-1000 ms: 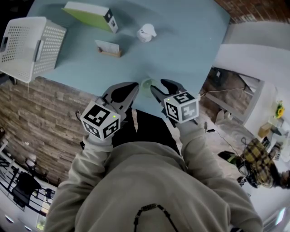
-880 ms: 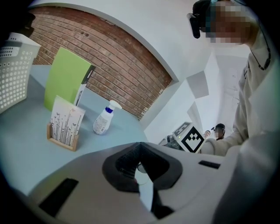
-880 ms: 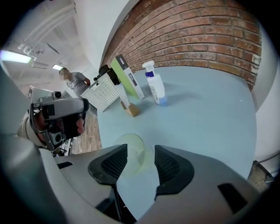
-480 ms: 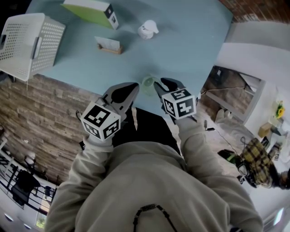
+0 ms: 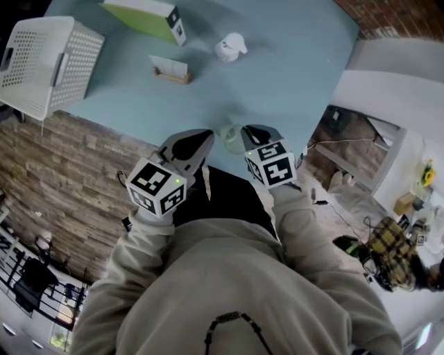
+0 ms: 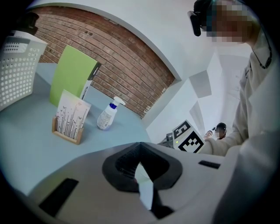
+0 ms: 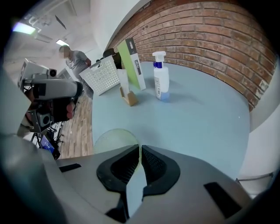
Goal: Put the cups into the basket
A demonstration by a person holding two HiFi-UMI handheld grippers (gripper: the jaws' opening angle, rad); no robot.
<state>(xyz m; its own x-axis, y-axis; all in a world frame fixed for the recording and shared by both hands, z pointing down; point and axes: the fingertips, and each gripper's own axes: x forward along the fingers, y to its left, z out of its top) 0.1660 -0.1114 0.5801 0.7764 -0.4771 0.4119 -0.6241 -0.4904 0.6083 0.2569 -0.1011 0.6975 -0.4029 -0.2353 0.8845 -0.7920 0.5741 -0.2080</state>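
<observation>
We find the task at an early stage: no cup is seen in the basket (image 5: 41,59), which stands at the far left corner of the tabletop (image 5: 298,76), partly overhanging its edge; its inside does not show from any view, so we cannot rule out contents. The only cup (image 5: 231,133) we can see, a pale green translucent one, stands upright on the tabletop close to the near edge, well apart from the basket. The right tongs (image 7: 139,151) have just been closing, and their pads now stand nearly together with the cup's thin wall pinched between them, one jaw inside the rim and one outside. We judge the grasp made, but the cup not yet lifted; its base appears to rest on the tabletop. The left tongs (image 6: 140,148) hang just beside the cup on its left, jaws together at the tips and nothing between them. A spray bottle (image 5: 230,47), a card stand (image 5: 171,70) and a green box (image 5: 142,14) occupy the middle and far part of the tabletop, roughly between cup and basket. Outstanding, in our judgement: lift the cup, carry it leftward clear of those items, release it into the basket, and deal with any further cups, none of which is in view.
</observation>
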